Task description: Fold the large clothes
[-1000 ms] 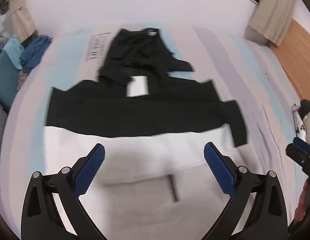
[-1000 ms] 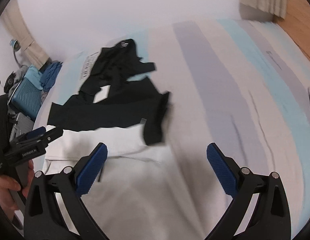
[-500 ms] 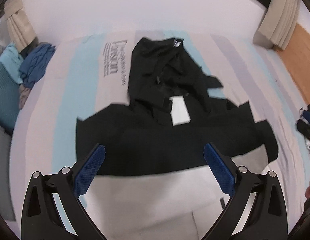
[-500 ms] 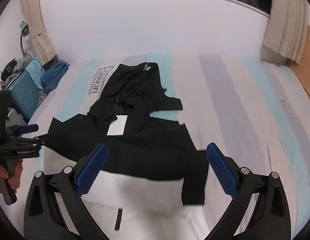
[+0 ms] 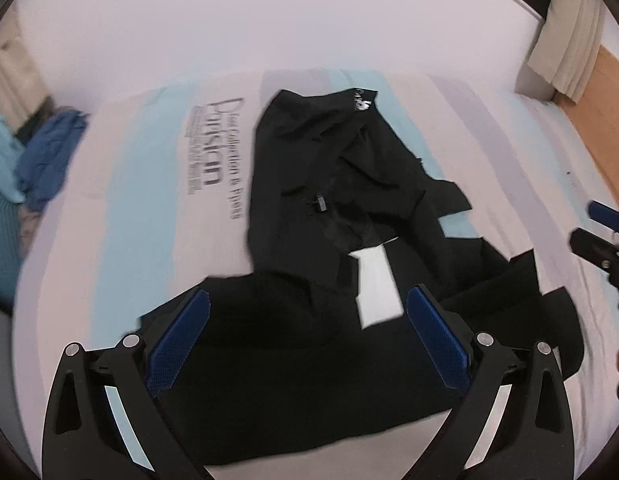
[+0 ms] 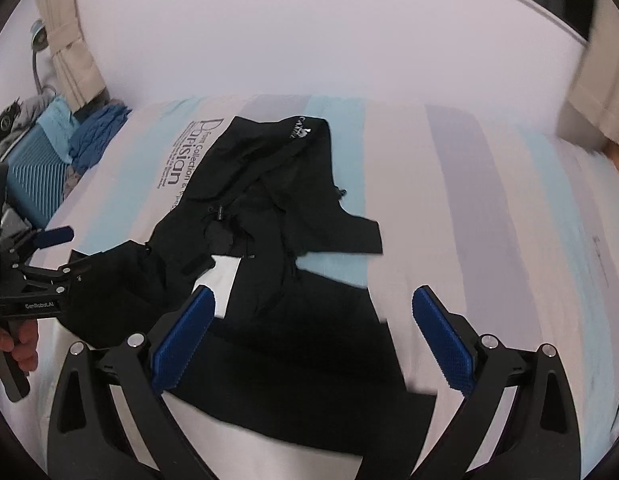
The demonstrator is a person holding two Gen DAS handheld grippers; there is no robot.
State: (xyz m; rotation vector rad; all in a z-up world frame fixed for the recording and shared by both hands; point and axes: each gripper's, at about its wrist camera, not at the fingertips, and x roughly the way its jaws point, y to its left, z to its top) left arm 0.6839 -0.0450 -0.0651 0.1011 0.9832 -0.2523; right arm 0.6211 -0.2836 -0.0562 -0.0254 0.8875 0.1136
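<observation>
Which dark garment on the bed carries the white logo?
The far crumpled black garment, logo at its top edge; the near black-and-white garment spread beneath both open grippers shows none.

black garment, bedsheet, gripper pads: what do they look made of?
Black garment: thin matte woven fabric, probably synthetic; it creases softly and lies limp.
Bedsheet: smooth printed cloth, likely cotton or a blend; pastel stripes and lettering, fine wrinkles.
Pads: blue, finely textured, looks like rubber or soft plastic; dotted grip pattern. Left gripper has the same.

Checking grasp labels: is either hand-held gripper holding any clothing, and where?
Nothing is held: left hand-held gripper and right hand-held gripper are open above the black fabric garment.
</observation>
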